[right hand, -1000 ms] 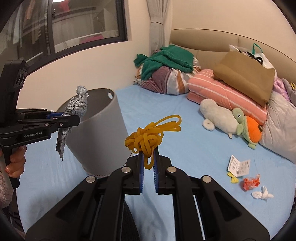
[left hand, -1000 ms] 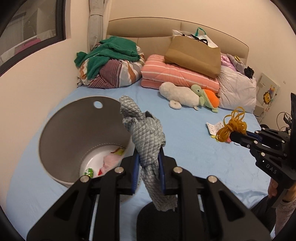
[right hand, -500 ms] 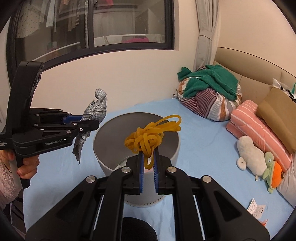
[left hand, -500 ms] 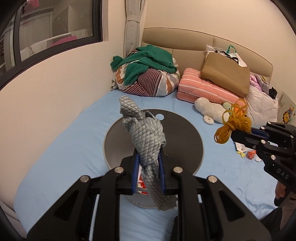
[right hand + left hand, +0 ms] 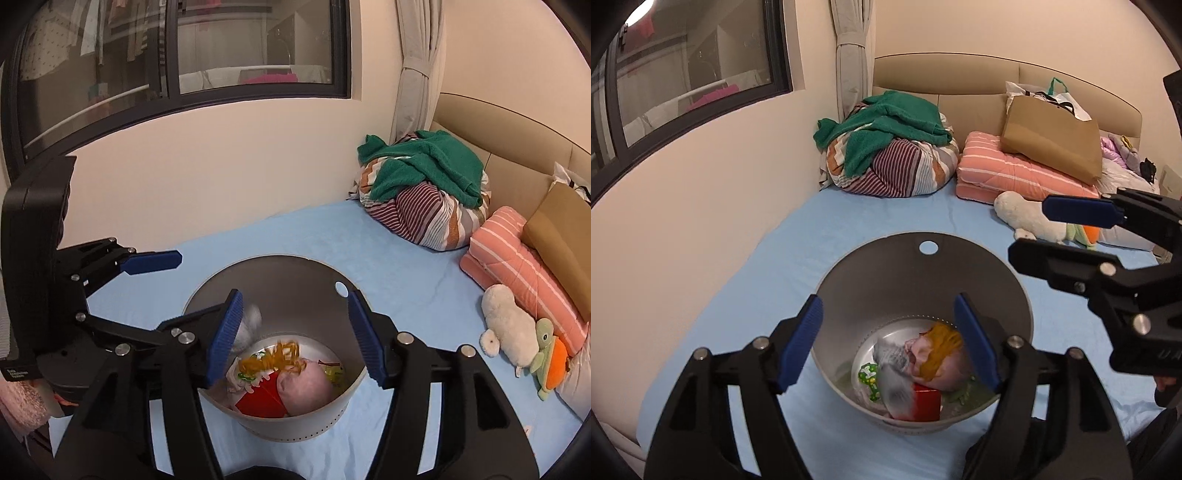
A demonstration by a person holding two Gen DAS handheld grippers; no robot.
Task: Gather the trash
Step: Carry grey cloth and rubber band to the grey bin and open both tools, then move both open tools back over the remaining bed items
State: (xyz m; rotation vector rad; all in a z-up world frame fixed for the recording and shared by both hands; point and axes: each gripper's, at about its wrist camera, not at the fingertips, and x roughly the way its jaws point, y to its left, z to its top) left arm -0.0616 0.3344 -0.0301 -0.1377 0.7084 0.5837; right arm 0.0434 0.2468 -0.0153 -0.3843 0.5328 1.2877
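left tool (image 5: 888, 343): mine, jaws spread wide, just been opening, nothing between the pads. Hangs over the bin mouth.
right tool (image 5: 293, 338): also spread and just been opening, nothing between its pads either. Over the same bin, coming in from 3 o'clock in the left wrist view.
bin (image 5: 979, 266): round grey wastebasket standing on the blue bed sheet (image 5: 849, 221), dead centre under both tools.
grey mesh scrap (image 5: 892, 373): inside the bin, blurred, at about 7 o'clock of the floor. Soft, light, floppy; pinch anywhere on a fold if it ever needs re-taking.
yellow rubber bands (image 5: 940, 347): tangled bunch in the bin at 1 o'clock, on a pink wad (image 5: 306, 387). Blurred in the right wrist view. Stretchy, near weightless, may snag on a pad; take the knot, not a single loop.
other contents: red box (image 5: 264, 400), small green printed piece (image 5: 868, 374).
remaining trash: none in view in either camera; can't tell what's left.
not trash: plush toy (image 5: 508, 321) at 3 o'clock, striped pillow (image 5: 1015, 173), brown paper bag (image 5: 1049, 144), green towel (image 5: 886, 125) on a bundle at 12.
risk: bin is light on a soft mattress; a knock on the rim could tip it.
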